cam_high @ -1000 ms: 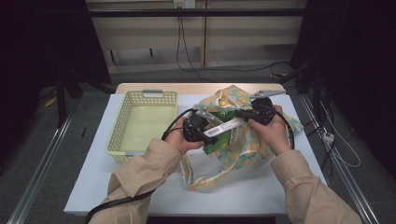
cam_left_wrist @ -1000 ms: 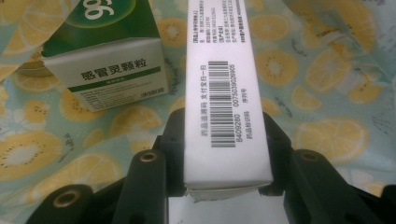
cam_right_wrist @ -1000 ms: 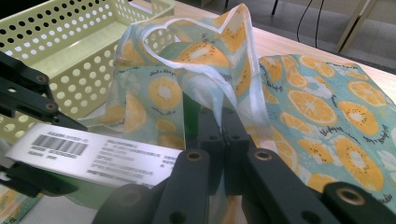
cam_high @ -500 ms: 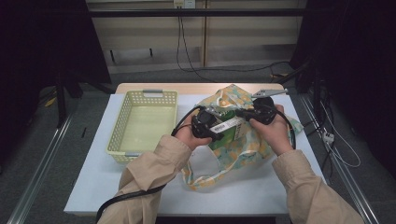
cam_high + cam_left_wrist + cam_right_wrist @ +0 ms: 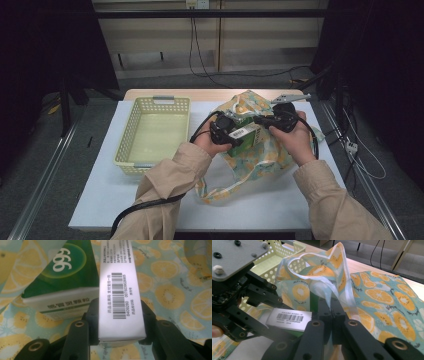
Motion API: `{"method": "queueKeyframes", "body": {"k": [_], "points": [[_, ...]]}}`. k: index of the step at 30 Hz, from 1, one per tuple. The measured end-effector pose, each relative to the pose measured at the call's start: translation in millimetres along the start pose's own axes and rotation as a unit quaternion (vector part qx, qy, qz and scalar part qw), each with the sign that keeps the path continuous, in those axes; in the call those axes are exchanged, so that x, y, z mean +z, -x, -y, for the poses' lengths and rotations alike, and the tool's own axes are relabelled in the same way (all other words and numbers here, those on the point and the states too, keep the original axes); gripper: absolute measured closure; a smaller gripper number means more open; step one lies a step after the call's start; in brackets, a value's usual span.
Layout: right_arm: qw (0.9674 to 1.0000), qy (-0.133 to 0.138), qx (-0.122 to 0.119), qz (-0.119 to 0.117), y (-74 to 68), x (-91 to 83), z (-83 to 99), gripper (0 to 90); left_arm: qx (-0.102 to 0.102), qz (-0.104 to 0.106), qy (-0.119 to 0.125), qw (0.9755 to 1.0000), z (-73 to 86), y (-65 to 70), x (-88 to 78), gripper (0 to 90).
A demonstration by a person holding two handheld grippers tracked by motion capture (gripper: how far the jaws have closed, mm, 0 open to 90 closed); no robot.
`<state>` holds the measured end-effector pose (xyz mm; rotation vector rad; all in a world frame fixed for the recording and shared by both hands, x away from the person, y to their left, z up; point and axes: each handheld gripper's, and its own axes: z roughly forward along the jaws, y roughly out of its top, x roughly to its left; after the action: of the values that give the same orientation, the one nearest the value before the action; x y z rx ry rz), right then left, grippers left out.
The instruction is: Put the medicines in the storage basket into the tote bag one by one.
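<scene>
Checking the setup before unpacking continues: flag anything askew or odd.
Nothing damaged or spilled. The green box is tilted in the left hand-held gripper, clamped on its barcode side, over the rumpled fruit-print bag; the yellow basket sits square.

On the table: one pale yellow perforated basket [image 5: 152,131], one citrus-print fabric bag [image 5: 260,150], two green-and-white medicine boxes [image 5: 121,295], and two handheld grippers [image 5: 227,131].

A white worktop [image 5: 125,200] stands on a grey floor [image 5: 45,165]. Behind it is a pale panelled wall [image 5: 160,45] with black cables [image 5: 192,40] hanging down. Dark curtains [image 5: 45,45] hang on both sides.
</scene>
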<state>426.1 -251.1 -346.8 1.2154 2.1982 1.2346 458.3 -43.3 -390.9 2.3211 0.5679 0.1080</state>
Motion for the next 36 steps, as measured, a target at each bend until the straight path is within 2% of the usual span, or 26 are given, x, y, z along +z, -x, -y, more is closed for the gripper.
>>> {"method": "queueKeyframes", "body": {"k": [4, 5, 8, 18, 21, 22, 23, 24, 26, 27, 28, 29, 31, 32, 33, 36], "points": [[1.0000, 0.000, 0.001, 0.001, 1.0, -0.9, -0.1, 89.6, 0.004, -0.002, -0.002, 1.0000, -4.0, -1.1, 2.2, 62.6], [1.0000, 0.000, 0.001, 0.001, 1.3, -1.0, -0.2, 89.6, -0.003, 0.001, -0.001, 1.0000, -4.6, -1.4, 2.9, 62.6], [1.0000, 0.002, 0.004, 0.001, 2.6, -1.9, -0.3, 89.6, -0.004, 0.002, 0.000, 1.0000, -5.3, -2.7, 4.0, 62.7], [1.0000, 0.002, 0.003, -0.001, 2.4, -0.4, -0.4, 89.6, -0.012, -0.006, 0.003, 0.9999, -9.0, -10.8, 7.8, 62.7], [1.0000, 0.001, 0.006, -0.001, 3.5, -0.6, -0.3, 89.6, -0.020, -0.006, 0.010, 0.9997, -12.2, -11.6, 11.7, 62.7], [1.0000, 0.001, 0.006, 0.000, 4.0, -0.6, -0.2, 89.6, -0.016, -0.005, 0.006, 0.9998, -13.6, -12.6, 12.4, 62.6], [1.0000, 0.000, 0.006, 0.000, 4.2, -0.6, -0.1, 89.6, -0.022, -0.005, 0.012, 0.9997, -14.7, -12.2, 14.6, 62.7], [1.0000, 0.000, 0.006, 0.000, 4.4, -0.7, -0.1, 89.6, -0.015, -0.005, 0.008, 0.9998, -15.9, -13.6, 15.6, 62.7], [1.0000, 0.002, 0.006, -0.001, 4.8, -1.0, 0.0, 89.6, -0.023, -0.005, 0.016, 0.9996, -18.2, -13.9, 19.2, 62.7], [1.0000, 0.002, 0.006, -0.001, 5.1, -1.3, 0.0, 89.6, -0.015, -0.022, 0.007, 0.9996, -19.9, -14.1, 19.5, 62.7], [1.0000, 0.002, 0.006, -0.002, 5.5, -1.7, 0.0, 89.6, -0.025, -0.009, 0.018, 0.9995, -20.8, -14.5, 22.5, 62.7], [1.0000, 0.002, 0.007, -0.002, 5.9, -2.1, 0.1, 89.6, -0.025, -0.007, 0.020, 0.9995, -22.2, -15.3, 24.0, 62.7], [0.9999, 0.002, 0.010, -0.002, 7.0, -3.1, 0.3, 89.6, -0.029, -0.008, 0.022, 0.9993, -25.1, -16.3, 27.2, 62.7], [0.9999, 0.003, 0.010, -0.001, 7.6, -3.6, 0.3, 89.6, -0.022, -0.009, 0.023, 0.9995, -26.3, -17.4, 29.2, 62.7], [0.9999, 0.003, 0.011, -0.001, 8.4, -3.9, 0.3, 89.6, -0.029, -0.010, 0.030, 0.9991, -27.3, -16.7, 31.6, 62.7], [0.9999, 0.004, 0.012, -0.001, 10.2, -5.0, 0.6, 89.6, -0.034, -0.011, 0.039, 0.9986, -29.3, -15.9, 37.3, 62.1]]}}
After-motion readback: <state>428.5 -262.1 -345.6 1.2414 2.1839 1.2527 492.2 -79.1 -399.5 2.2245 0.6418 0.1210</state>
